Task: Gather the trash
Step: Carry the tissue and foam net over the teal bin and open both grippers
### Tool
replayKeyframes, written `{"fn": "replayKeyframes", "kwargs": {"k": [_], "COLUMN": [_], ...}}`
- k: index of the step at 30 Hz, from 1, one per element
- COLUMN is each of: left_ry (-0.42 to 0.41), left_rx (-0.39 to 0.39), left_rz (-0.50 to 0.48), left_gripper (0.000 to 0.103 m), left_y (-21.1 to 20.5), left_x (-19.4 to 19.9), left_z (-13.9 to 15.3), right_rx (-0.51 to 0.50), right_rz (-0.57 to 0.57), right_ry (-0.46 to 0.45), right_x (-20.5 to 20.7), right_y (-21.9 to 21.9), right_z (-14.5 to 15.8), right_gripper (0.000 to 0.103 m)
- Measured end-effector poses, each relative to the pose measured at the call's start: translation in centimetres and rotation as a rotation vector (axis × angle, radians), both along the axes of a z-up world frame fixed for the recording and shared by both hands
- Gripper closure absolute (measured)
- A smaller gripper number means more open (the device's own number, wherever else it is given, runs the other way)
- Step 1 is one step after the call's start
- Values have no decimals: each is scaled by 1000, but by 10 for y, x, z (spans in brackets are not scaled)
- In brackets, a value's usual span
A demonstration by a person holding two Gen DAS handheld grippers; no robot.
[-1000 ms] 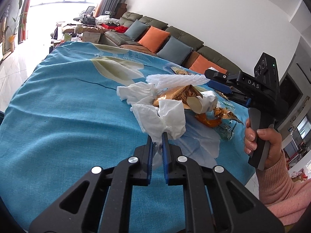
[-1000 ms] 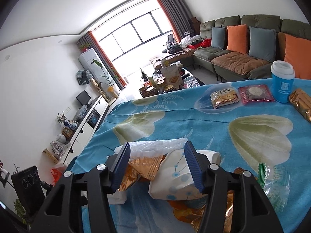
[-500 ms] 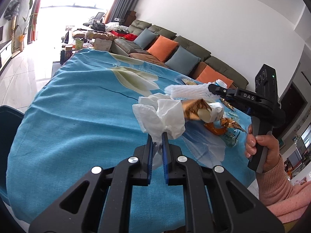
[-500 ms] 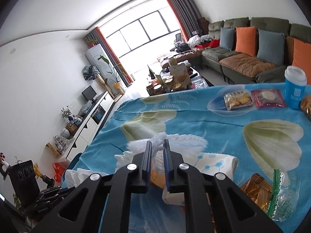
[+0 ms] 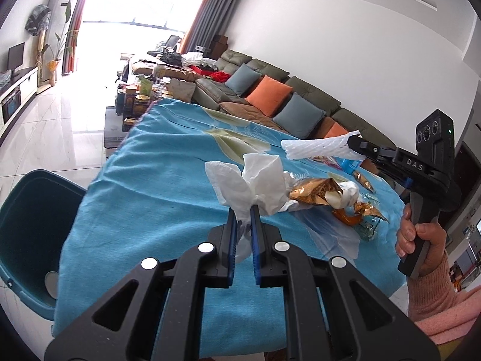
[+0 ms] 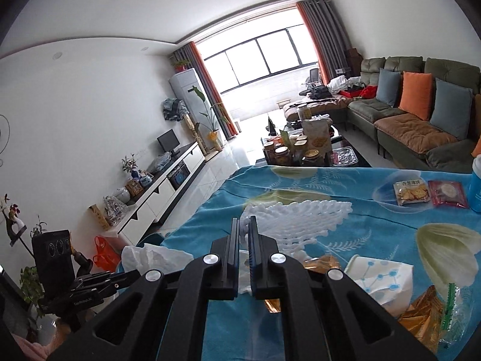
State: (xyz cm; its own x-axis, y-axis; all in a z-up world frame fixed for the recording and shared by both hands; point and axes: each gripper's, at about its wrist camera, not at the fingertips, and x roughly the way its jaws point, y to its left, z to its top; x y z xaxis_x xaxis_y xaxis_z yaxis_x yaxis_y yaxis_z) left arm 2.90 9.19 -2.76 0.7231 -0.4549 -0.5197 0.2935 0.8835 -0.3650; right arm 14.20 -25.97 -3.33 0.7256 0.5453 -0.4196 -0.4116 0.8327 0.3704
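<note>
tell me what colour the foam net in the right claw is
White; the foam net shows best in the right wrist view.

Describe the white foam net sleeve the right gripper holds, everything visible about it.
The white foam net sleeve is a soft, open-mesh tube of foam, the kind that wraps fruit. It looks flattened and fans wider away from the grip. The right gripper is shut on one end, its pads pinching the mesh. In the left wrist view the sleeve sticks out roughly level, lifted clear above the blue floral tablecloth, touching nothing else.
</note>
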Motion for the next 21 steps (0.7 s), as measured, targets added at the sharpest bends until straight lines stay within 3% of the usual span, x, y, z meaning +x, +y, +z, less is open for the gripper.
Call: {"fn": "replayKeyframes", "kwargs": {"k": [21], "left_ry": [-12], "left_rx": [21], "left_rz": [280], "left_gripper": [94], "left_y": [112], "left_x": [-37], "left_z": [8], "right_rx": [-34], "right_rz": [336], "right_ry": [-20], "right_x": [3], "right_y": [140], "right_z": [7], "right_gripper": [98]}}
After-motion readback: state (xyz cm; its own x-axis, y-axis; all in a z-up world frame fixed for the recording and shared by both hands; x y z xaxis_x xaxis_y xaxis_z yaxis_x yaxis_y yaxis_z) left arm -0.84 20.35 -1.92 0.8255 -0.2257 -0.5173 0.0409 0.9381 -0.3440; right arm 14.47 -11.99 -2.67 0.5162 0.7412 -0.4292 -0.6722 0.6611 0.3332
